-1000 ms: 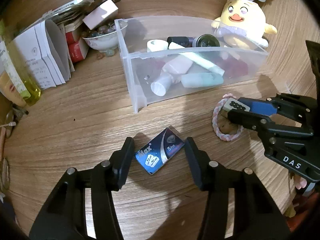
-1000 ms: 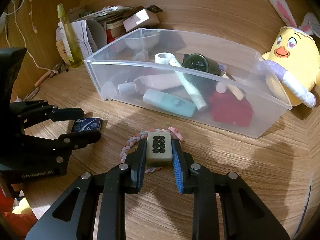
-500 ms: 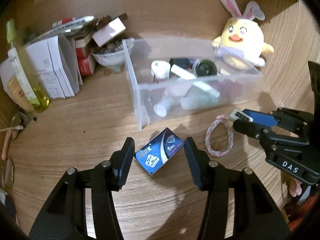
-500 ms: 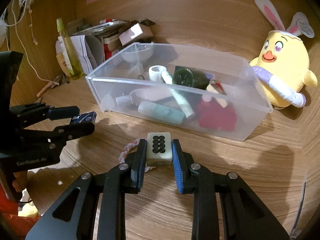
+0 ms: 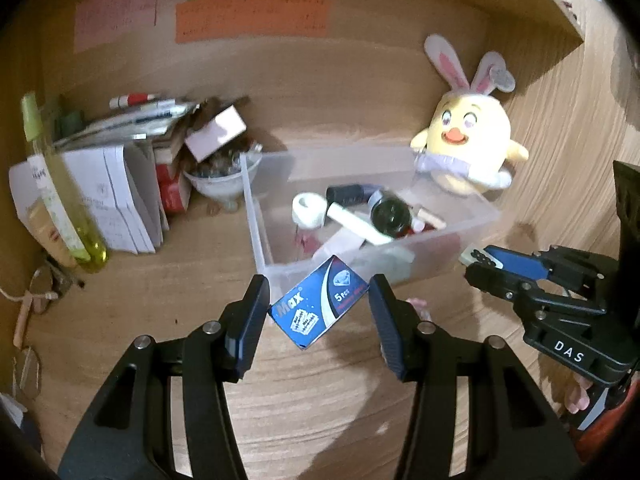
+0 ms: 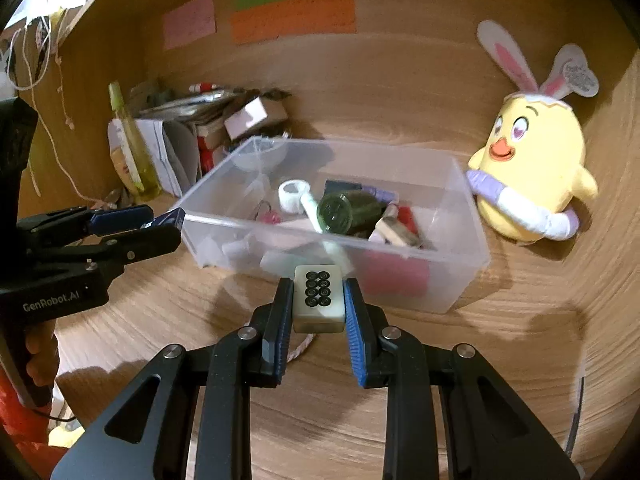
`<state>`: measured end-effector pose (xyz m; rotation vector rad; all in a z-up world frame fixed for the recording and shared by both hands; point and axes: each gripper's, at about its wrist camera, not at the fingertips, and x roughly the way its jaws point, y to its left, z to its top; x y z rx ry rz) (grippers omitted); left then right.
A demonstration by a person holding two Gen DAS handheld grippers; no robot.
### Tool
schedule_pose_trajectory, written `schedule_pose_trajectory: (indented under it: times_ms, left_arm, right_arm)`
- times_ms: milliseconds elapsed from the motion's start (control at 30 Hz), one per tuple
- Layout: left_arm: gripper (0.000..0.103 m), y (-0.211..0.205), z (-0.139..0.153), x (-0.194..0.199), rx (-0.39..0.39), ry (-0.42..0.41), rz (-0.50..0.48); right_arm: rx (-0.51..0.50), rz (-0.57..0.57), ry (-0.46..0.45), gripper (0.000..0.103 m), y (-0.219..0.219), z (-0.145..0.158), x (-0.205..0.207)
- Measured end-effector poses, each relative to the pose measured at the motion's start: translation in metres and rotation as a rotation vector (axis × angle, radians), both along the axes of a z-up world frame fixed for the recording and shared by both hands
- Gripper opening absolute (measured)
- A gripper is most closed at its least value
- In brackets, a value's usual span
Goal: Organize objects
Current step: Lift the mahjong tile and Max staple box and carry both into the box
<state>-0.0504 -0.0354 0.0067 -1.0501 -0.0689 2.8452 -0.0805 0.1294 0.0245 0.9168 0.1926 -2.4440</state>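
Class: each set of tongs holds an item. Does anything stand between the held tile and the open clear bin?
Nothing visible does. The tile, held in the right tongs, sits just before the bin; only the near wall must be cleared, and the top is open.

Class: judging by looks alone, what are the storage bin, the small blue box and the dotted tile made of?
Storage bin: translucent, slightly frosted plastic; contents show through its walls.
Small blue box: probably glossy printed cardboard, with sharp folded edges.
Dotted tile: hard, smooth, cream-coloured, likely plastic or resin; the look leaves it open.
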Motion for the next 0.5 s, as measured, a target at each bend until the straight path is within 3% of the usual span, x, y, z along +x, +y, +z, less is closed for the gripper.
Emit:
schedule_pose_trajectory:
  times_ms: [500]
  left_arm:
    - [0.051, 0.004, 0.036, -0.008, -0.007, 0.109, 0.009]
  right_arm:
    - [-0.046, -0.042, 0.096, 0.023, 0.009, 0.034, -0.01]
